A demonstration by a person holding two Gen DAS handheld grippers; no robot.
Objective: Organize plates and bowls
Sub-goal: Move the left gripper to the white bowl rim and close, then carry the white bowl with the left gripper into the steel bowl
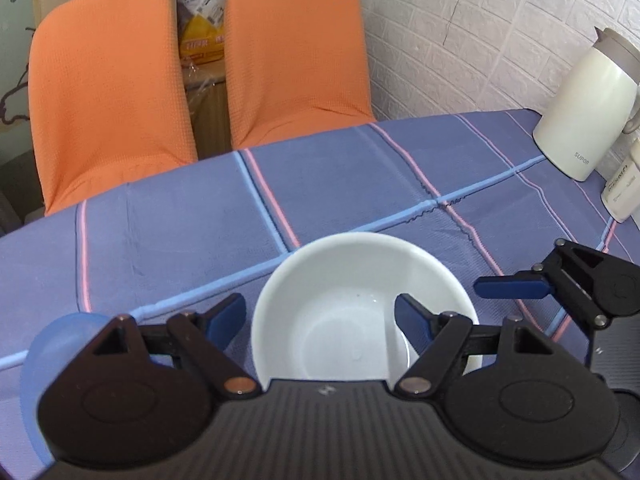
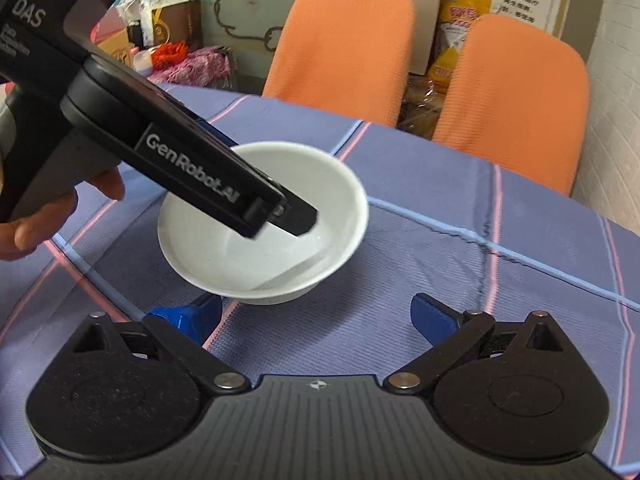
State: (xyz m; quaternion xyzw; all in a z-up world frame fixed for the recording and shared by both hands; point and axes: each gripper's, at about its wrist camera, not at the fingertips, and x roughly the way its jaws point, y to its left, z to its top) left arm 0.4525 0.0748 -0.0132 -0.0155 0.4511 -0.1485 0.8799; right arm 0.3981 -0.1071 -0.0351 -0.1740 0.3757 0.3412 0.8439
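— Bowl (image 1: 360,300) on the tablecloth (image 1: 180,232): why is the left gripper (image 1: 320,320) astride its rim?
— Probably to pinch the wall; jaws spread, nothing held. Right gripper (image 2: 316,316) waits just beside, also spread, empty.

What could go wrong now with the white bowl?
The left hand-held gripper is open, with one finger inside the white bowl and one outside its rim. Closing off-center might tip the bowl. The blue dish beside it could be bumped. The right hand-held gripper, open nearby, may collide.
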